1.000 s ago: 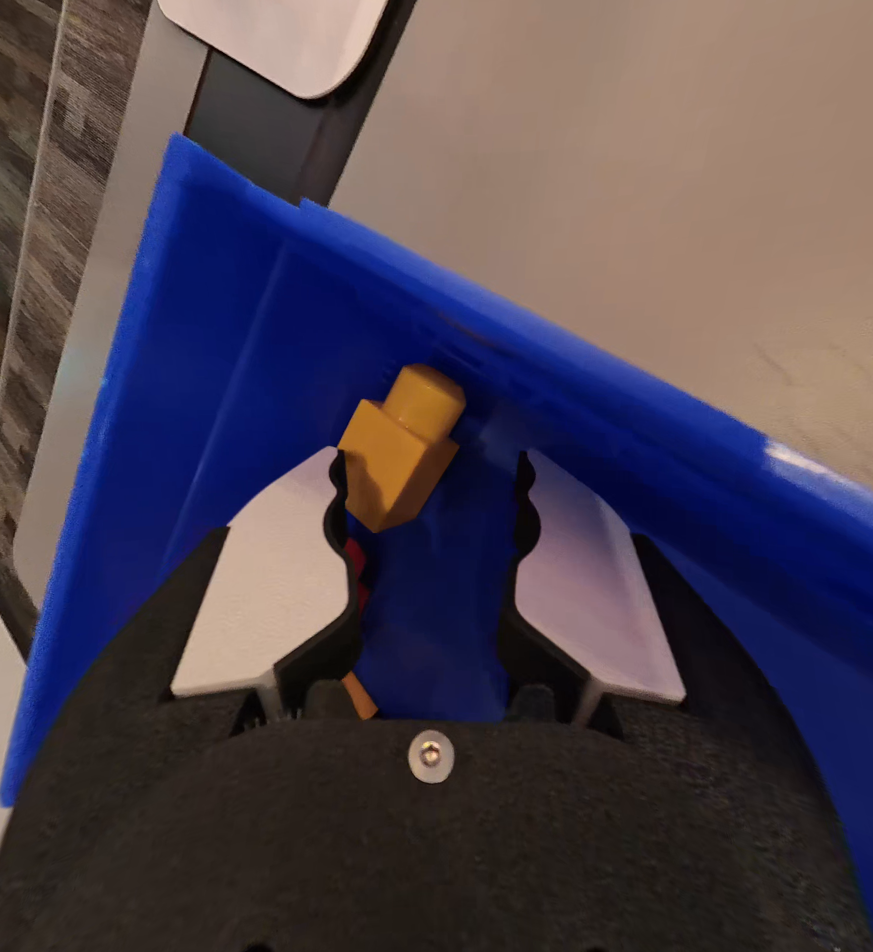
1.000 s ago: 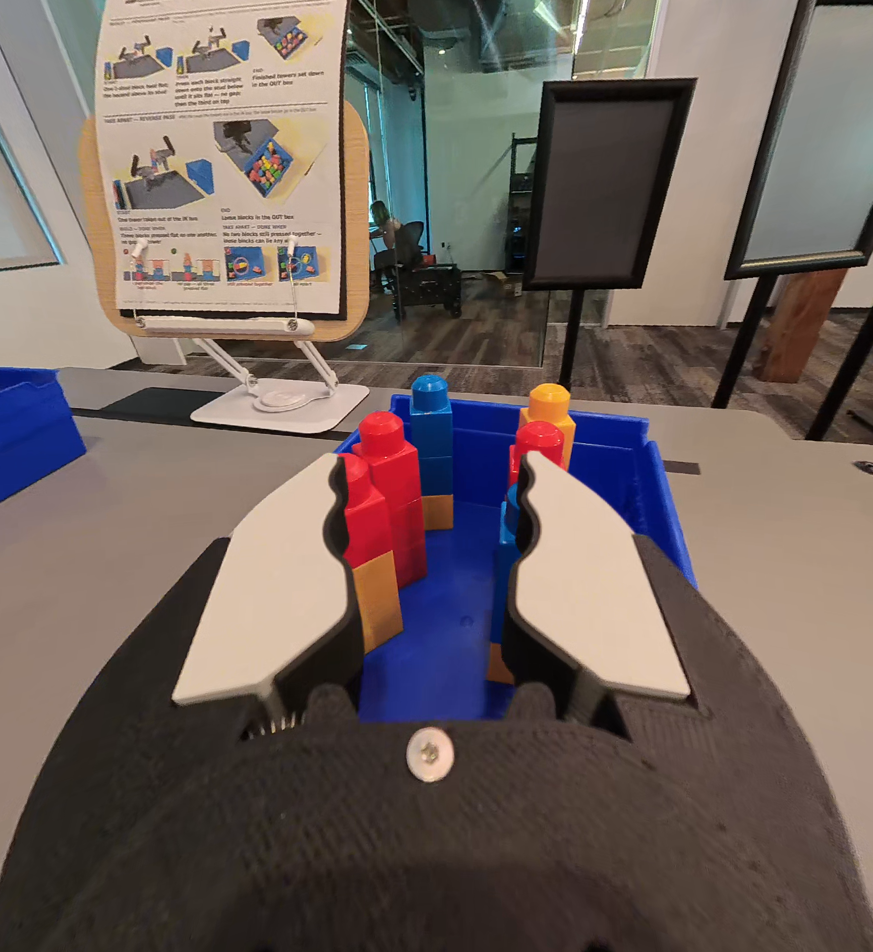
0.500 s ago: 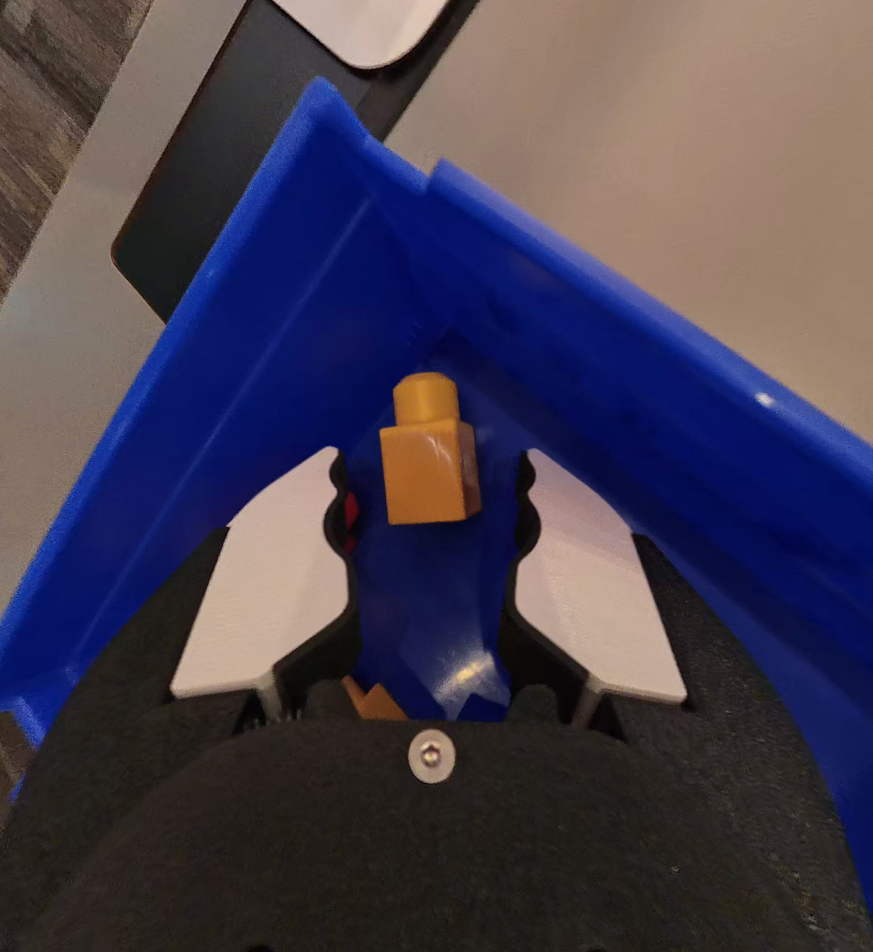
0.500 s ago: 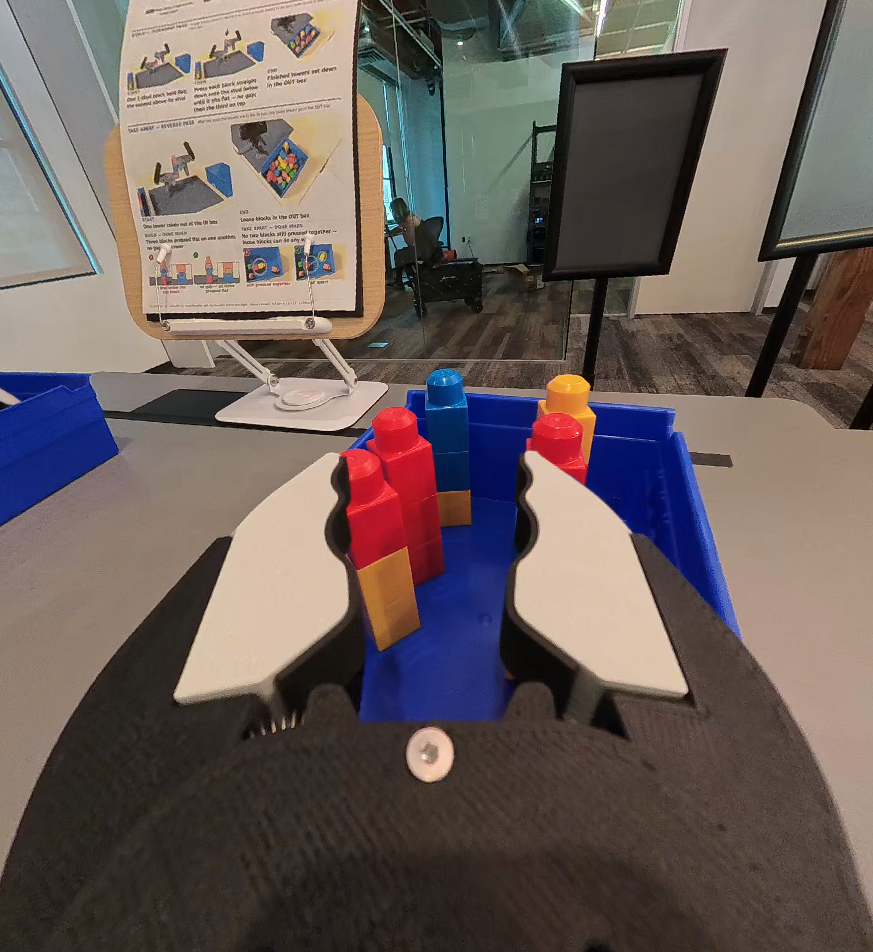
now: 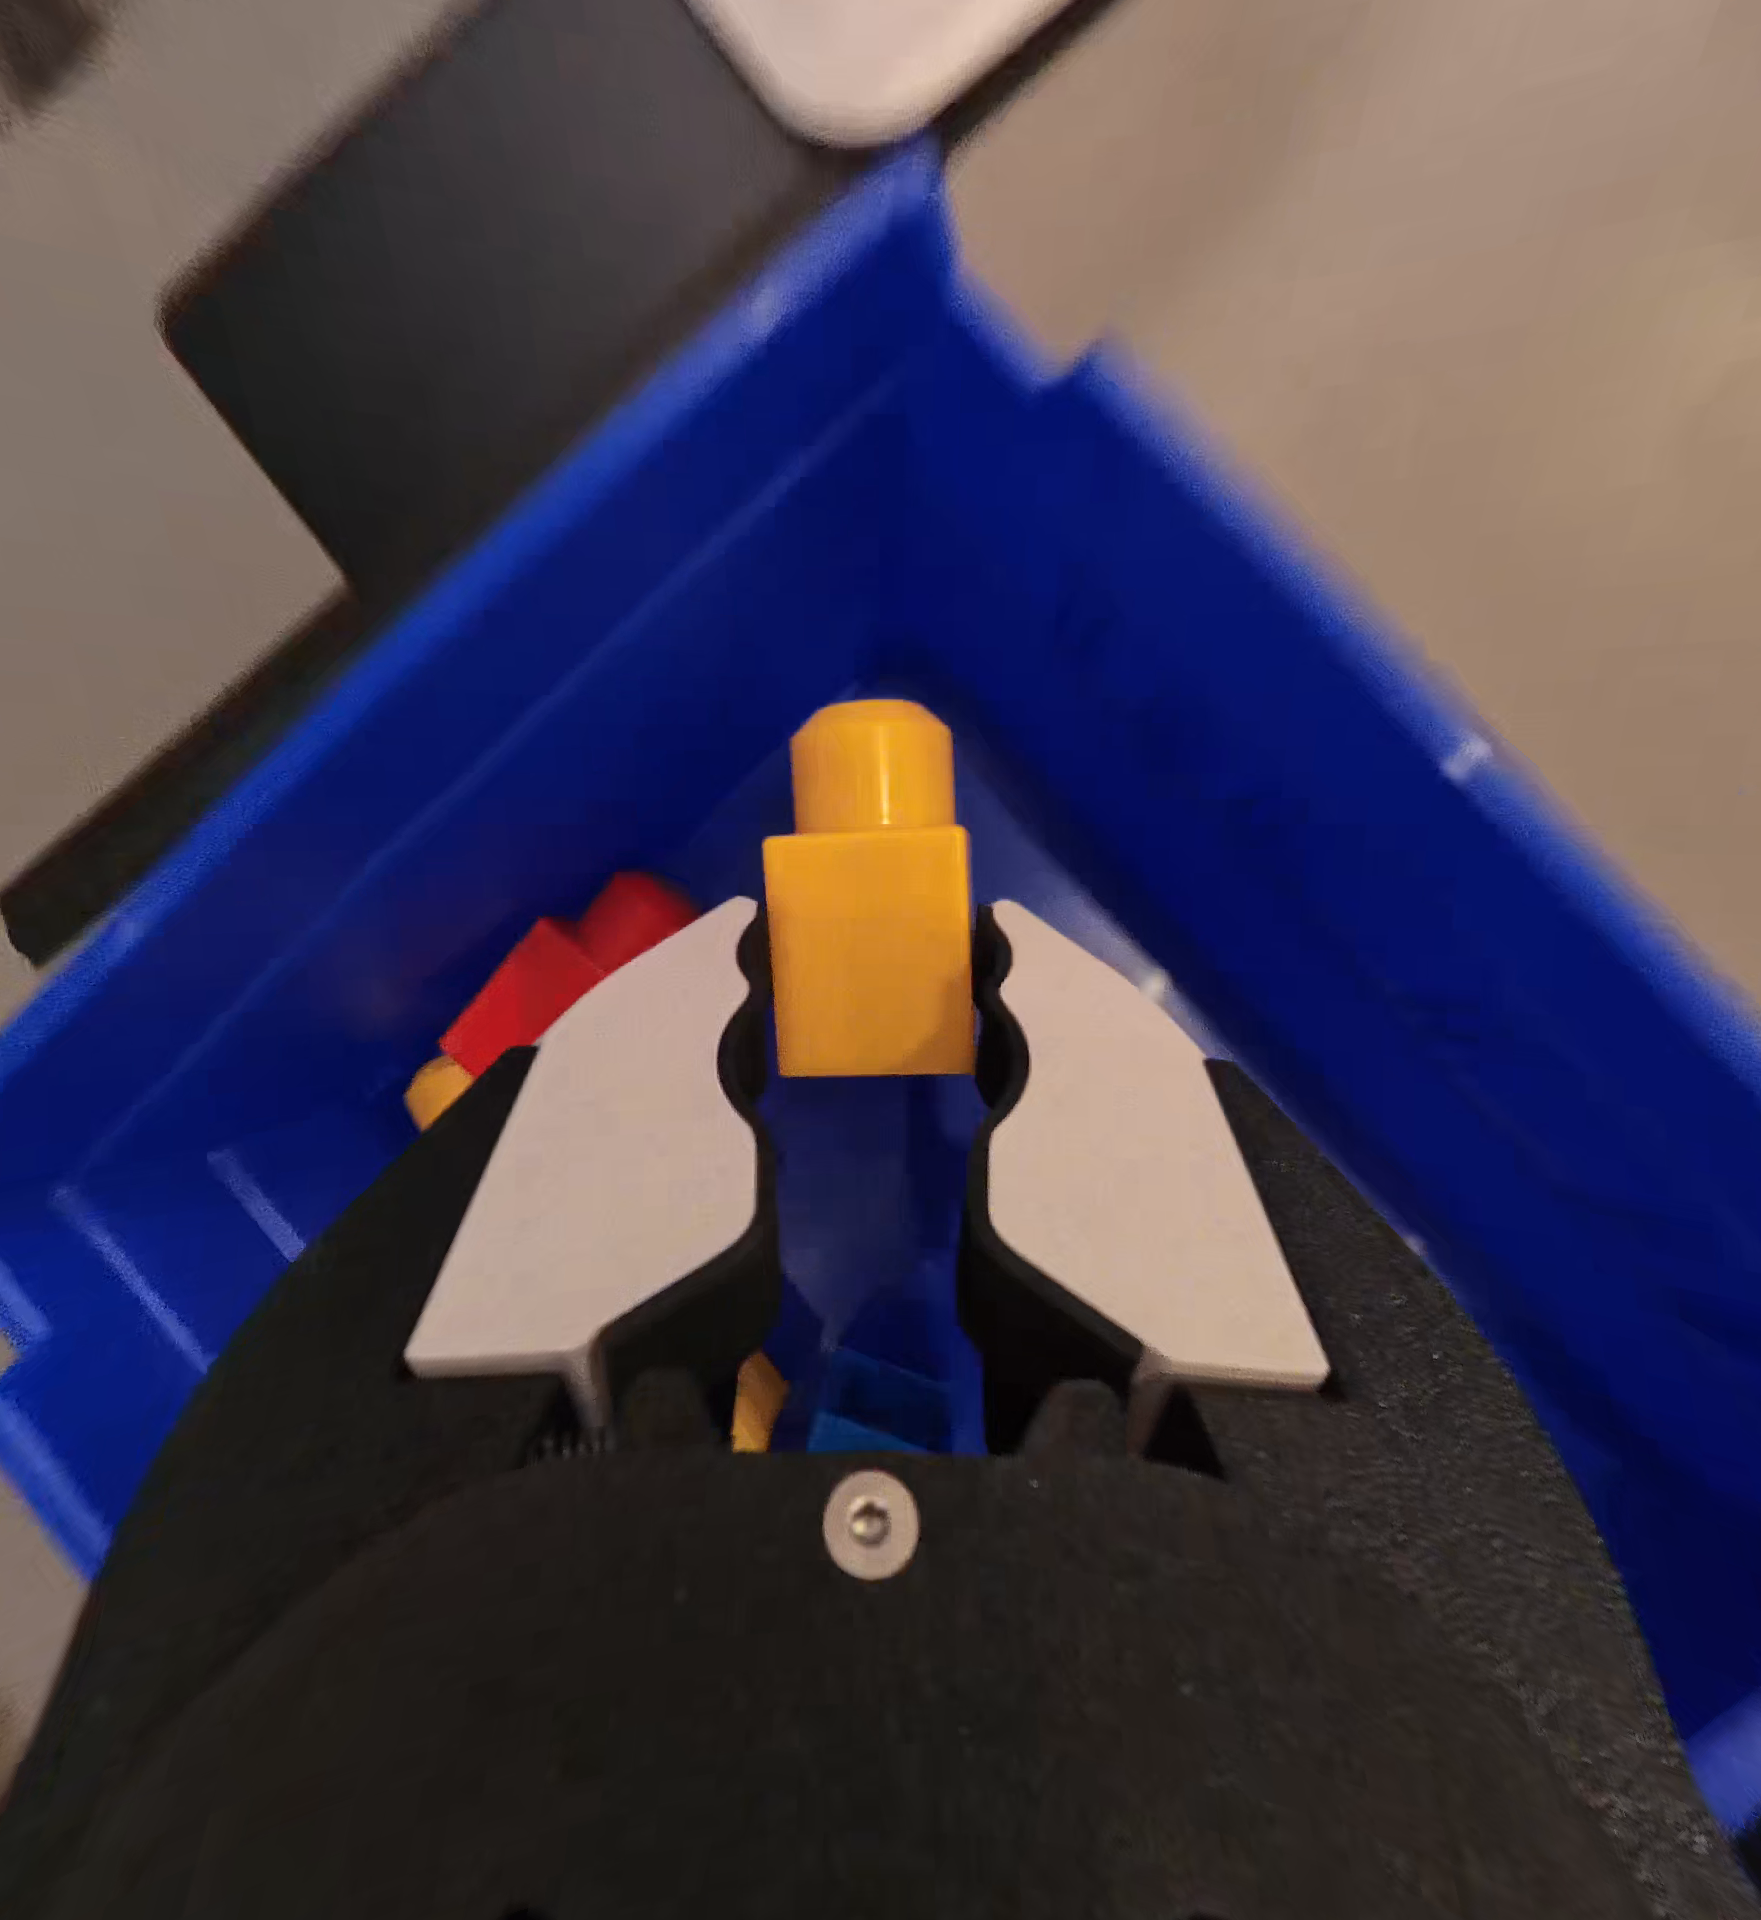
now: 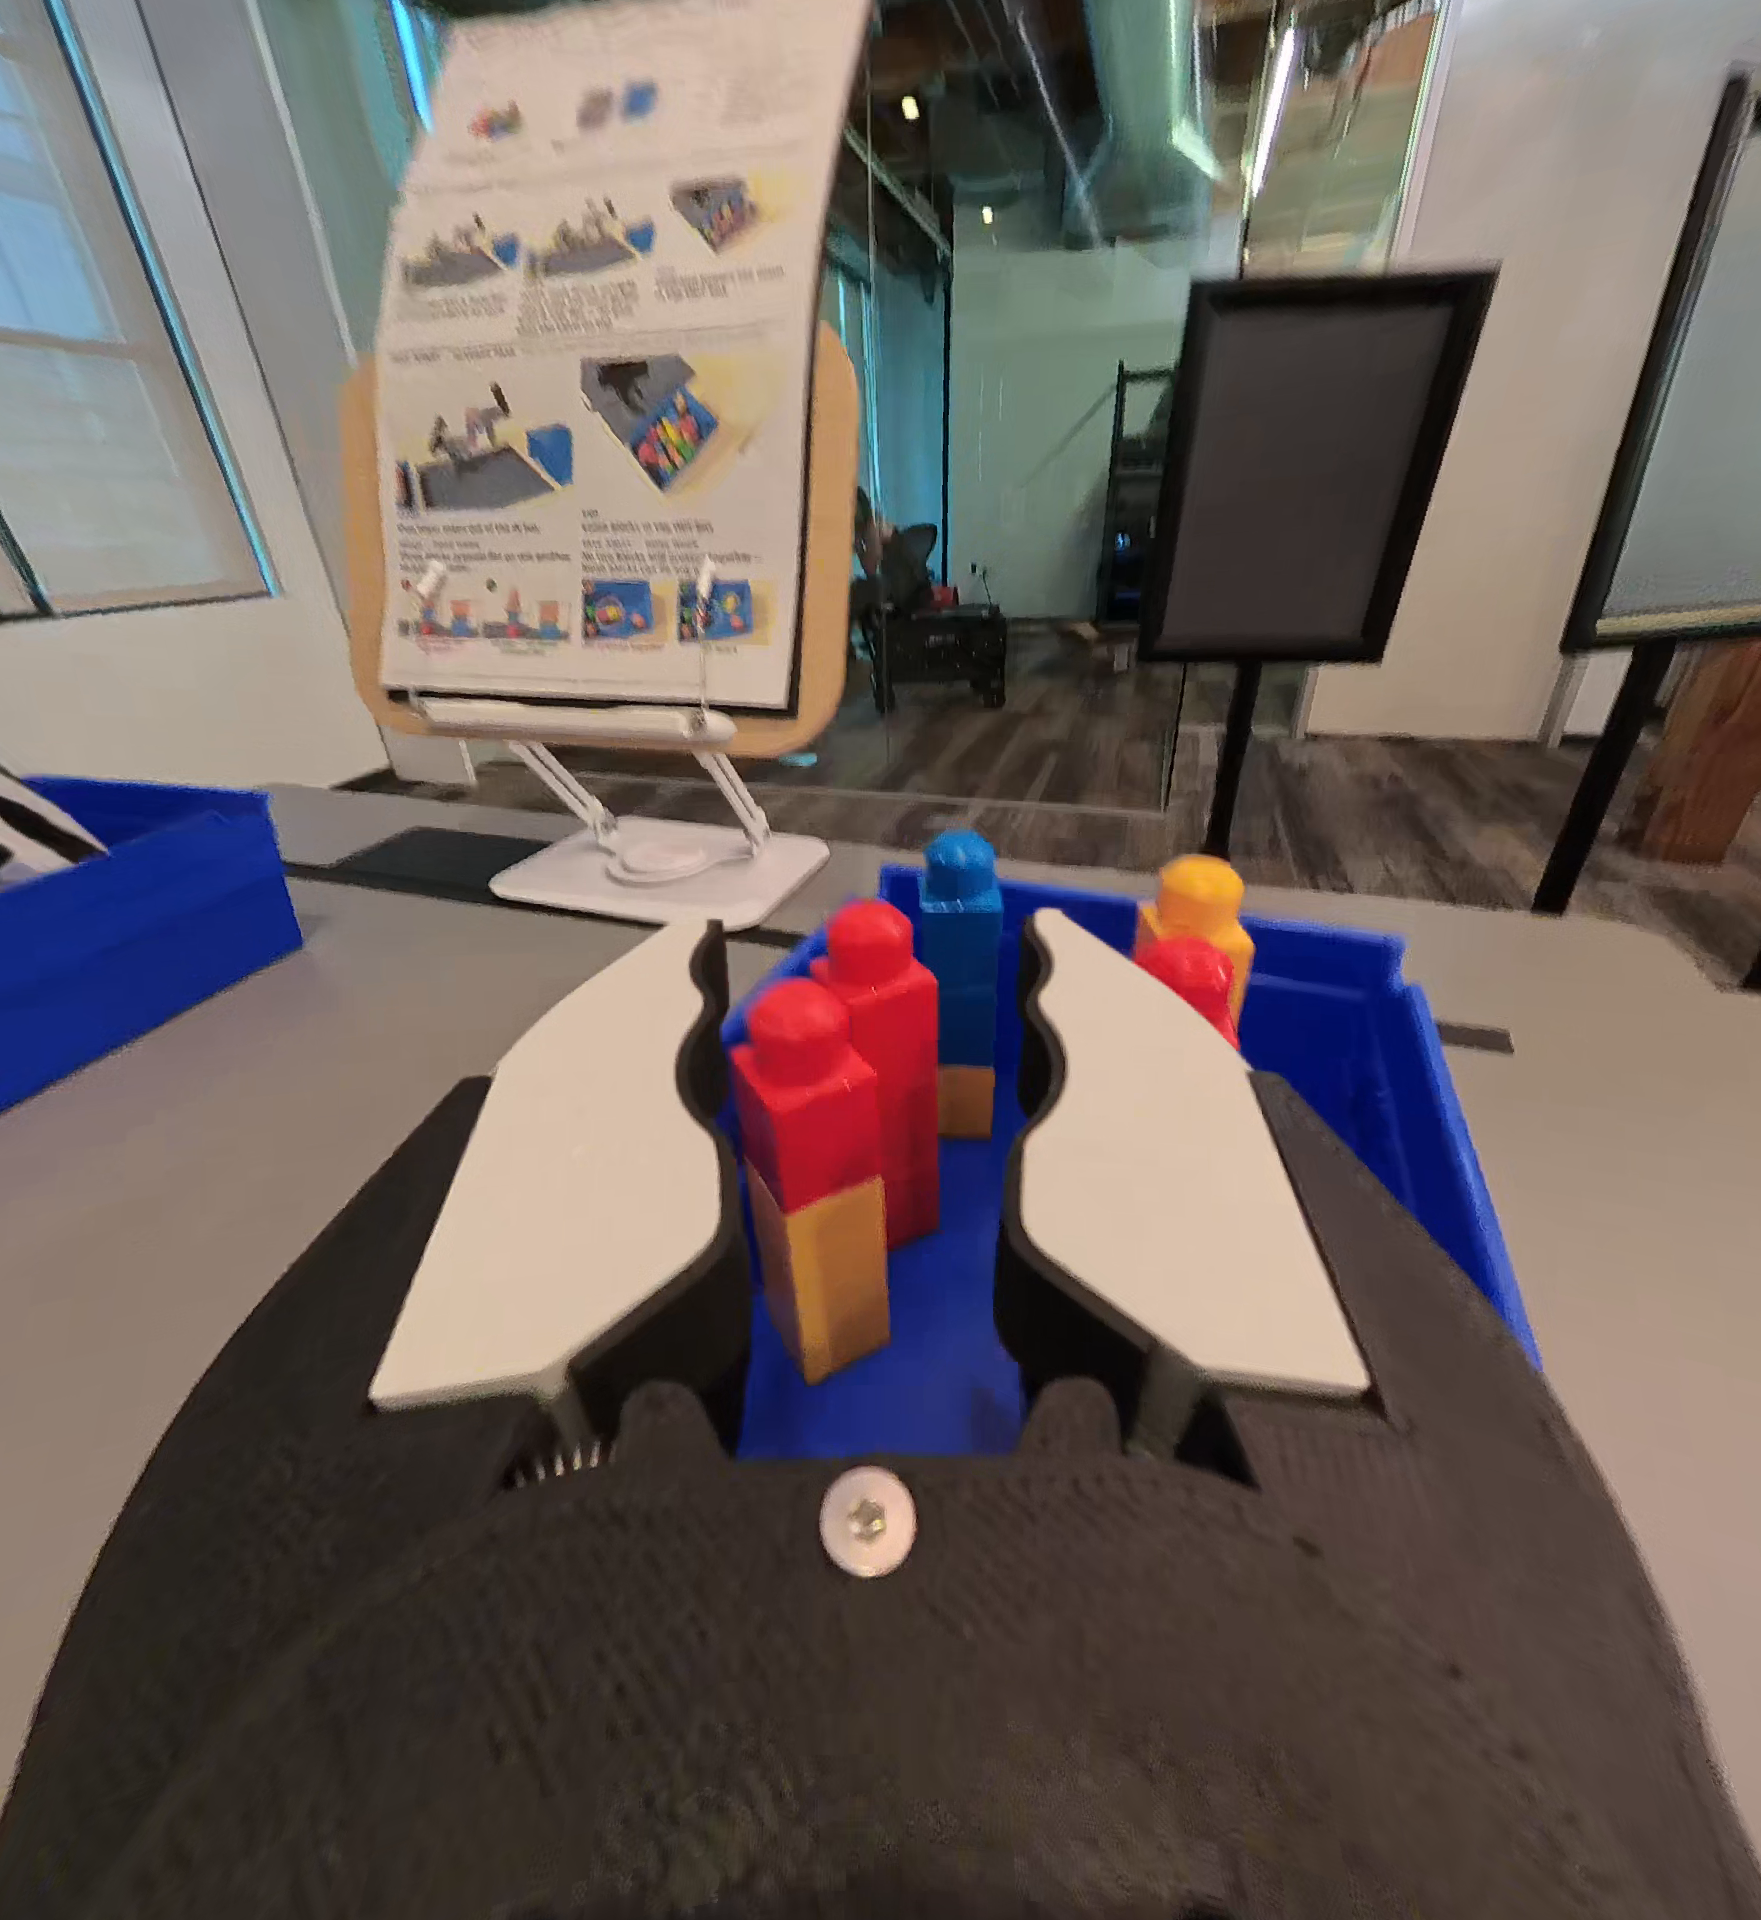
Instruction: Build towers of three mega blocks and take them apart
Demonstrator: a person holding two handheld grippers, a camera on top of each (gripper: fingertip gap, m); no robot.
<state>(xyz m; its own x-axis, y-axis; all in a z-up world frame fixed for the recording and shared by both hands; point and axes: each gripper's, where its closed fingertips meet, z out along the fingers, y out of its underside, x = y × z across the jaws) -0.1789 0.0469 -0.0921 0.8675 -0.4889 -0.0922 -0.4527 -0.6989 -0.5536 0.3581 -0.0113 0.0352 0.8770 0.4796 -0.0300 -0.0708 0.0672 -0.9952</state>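
In the left wrist view my left gripper (image 5: pixel 868 987) is shut on a yellow block (image 5: pixel 865 935), both pads pressed on its sides, stud pointing away, inside a blue bin (image 5: pixel 1271 727). A red block (image 5: pixel 564 961) and other loose blocks lie in that bin. In the right wrist view my right gripper (image 6: pixel 871 997) is open, over a second blue bin (image 6: pixel 1375 1039) that holds several block towers. The nearest tower, red on yellow (image 6: pixel 819 1164), stands between the fingers and close to the left pad, not gripped. A red tower (image 6: pixel 881 1039) and a blue-topped tower (image 6: pixel 962 956) stand behind it.
A white stand with an instruction sheet (image 6: pixel 606 416) stands at the back of the grey table (image 6: pixel 128 1195). The left bin (image 6: pixel 97 925) shows at far left in the right wrist view. A yellow-topped tower (image 6: pixel 1200 904) and a red-topped one (image 6: pixel 1188 982) stand behind the right finger. About 55 cm separates my left fingertips from my right.
My left gripper closed on the yellow block, which lay loose in the bin before. My right gripper narrowed a little and shifted so the red-on-yellow tower now stands between its fingers.
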